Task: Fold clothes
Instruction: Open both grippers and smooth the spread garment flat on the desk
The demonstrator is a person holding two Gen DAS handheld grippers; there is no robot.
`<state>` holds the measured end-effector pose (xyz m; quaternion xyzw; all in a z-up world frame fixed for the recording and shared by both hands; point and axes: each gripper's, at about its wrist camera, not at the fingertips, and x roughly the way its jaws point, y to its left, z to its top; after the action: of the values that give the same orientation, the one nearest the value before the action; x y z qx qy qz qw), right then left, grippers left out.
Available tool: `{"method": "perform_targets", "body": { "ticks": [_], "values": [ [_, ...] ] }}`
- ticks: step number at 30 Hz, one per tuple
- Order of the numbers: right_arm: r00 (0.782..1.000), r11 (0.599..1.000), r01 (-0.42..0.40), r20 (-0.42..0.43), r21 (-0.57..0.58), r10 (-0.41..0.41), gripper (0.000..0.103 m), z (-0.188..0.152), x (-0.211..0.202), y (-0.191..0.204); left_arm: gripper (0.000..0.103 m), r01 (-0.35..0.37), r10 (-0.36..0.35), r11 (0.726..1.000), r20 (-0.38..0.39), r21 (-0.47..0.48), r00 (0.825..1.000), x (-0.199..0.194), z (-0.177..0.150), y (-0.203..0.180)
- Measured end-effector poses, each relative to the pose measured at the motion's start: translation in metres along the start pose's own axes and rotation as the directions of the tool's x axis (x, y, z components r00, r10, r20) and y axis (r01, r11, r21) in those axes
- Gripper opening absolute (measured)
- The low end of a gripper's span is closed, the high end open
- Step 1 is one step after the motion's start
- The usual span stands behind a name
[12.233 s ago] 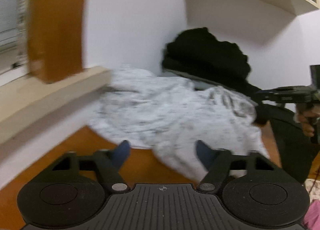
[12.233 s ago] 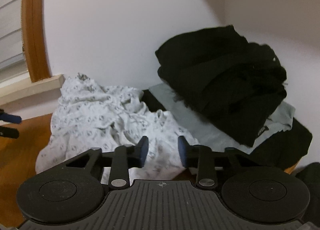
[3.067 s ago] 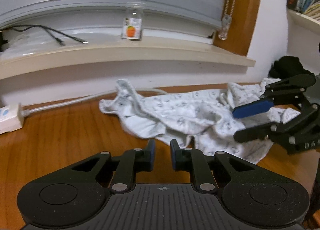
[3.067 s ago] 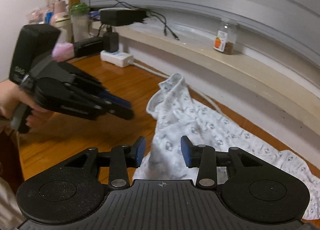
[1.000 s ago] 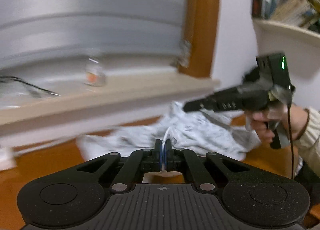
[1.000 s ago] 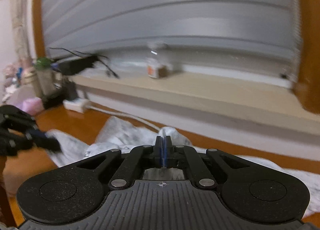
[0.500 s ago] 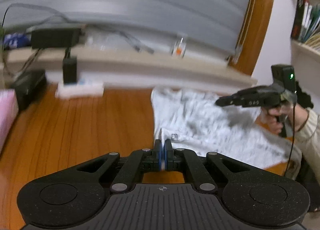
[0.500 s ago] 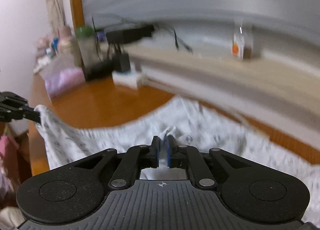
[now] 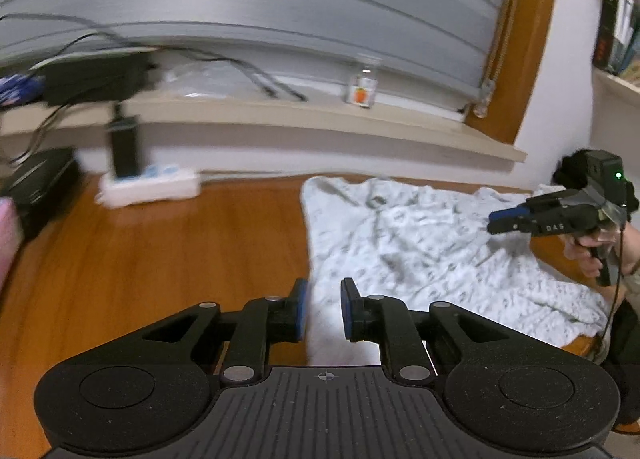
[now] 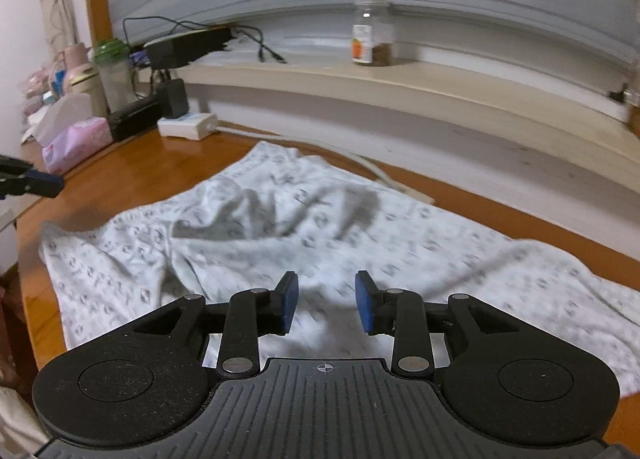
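A white garment with a small grey print (image 9: 420,243) lies spread out, lightly wrinkled, on the wooden table (image 9: 160,259). My left gripper (image 9: 323,311) hovers at its near left corner. Its jaws are opening, and a bit of the cloth's edge shows between the blue pads (image 9: 299,309) without being pinched. My right gripper (image 10: 326,303) is over the garment (image 10: 320,219) at its near right edge. Its jaws are also opening, with the cloth lying loose below them. Each view catches the other tool: the right gripper (image 9: 520,219) held by a hand, and the left gripper (image 10: 36,181) at the far left.
A white power strip (image 9: 148,185) with a black adapter lies by the wall. A small jar (image 10: 370,39) stands on the window sill (image 10: 440,99). A pink tissue pack (image 10: 76,139), bottles (image 10: 112,75) and a black box crowd the table's left end. Dark clothes (image 9: 568,171) sit far right.
Half a second ago both grippers were shut on the garment's edge and held it up. Now both have opened and the garment lies spread on the table.
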<state>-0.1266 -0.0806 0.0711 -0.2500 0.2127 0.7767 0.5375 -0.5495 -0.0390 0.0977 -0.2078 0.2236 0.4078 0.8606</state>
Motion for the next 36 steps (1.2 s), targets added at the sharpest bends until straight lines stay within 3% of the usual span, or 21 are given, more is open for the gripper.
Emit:
{"method": "perform_targets", "body": {
  "ticks": [8, 13, 18, 20, 25, 27, 28, 30, 31, 36],
  "values": [
    [0.997, 0.999, 0.051, -0.051, 0.01, -0.051, 0.042, -0.047, -0.06, -0.015, 0.017, 0.095, -0.093, 0.992, -0.028, 0.077, 0.995, 0.092, 0.036, -0.056],
    [0.991, 0.994, 0.098, -0.09, 0.039, -0.094, 0.05, -0.083, -0.095, -0.02, 0.017, 0.102, -0.097, 0.992, -0.063, 0.078, 0.993, 0.144, 0.034, -0.074],
    [0.99, 0.99, 0.109, -0.103, 0.087, -0.1, 0.05, -0.117, -0.126, -0.021, 0.017, 0.11, -0.109, 0.993, -0.041, 0.037, 0.993, 0.16, 0.026, -0.066],
    [0.991, 0.989, 0.105, -0.1, 0.106, -0.094, 0.05, -0.129, -0.138, -0.019, 0.022, 0.125, -0.125, 0.992, -0.025, 0.001, 0.992, 0.161, 0.024, -0.06],
    [0.985, 0.979, 0.15, -0.107, 0.14, -0.135, 0.049, -0.142, -0.136, -0.02, 0.024, 0.128, -0.128, 0.992, 0.004, -0.021, 0.992, 0.166, 0.021, -0.055],
    [0.985, 0.978, 0.152, -0.107, 0.146, -0.137, 0.047, -0.143, -0.134, -0.022, 0.024, 0.126, -0.126, 0.991, 0.008, -0.036, 0.992, 0.167, 0.021, -0.052],
    [0.985, 0.977, 0.154, -0.107, 0.146, -0.139, 0.041, -0.142, -0.133, -0.022, 0.026, 0.124, -0.124, 0.992, 0.009, -0.038, 0.992, 0.167, 0.022, -0.052],
    [0.986, 0.981, 0.144, -0.103, 0.132, -0.131, 0.023, -0.141, -0.131, -0.021, 0.028, 0.115, -0.114, 0.993, 0.01, -0.038, 0.993, 0.167, 0.022, -0.052],
    [0.987, 0.983, 0.139, -0.102, 0.116, -0.128, 0.008, -0.14, -0.13, -0.02, 0.031, 0.106, -0.106, 0.994, 0.01, -0.037, 0.994, 0.167, 0.022, -0.053],
    [0.958, 0.965, 0.261, -0.115, -0.033, -0.263, 0.004, -0.119, -0.123, -0.025, 0.032, 0.091, -0.09, 0.994, 0.024, -0.062, 0.996, 0.166, 0.02, -0.048]
  ]
}}
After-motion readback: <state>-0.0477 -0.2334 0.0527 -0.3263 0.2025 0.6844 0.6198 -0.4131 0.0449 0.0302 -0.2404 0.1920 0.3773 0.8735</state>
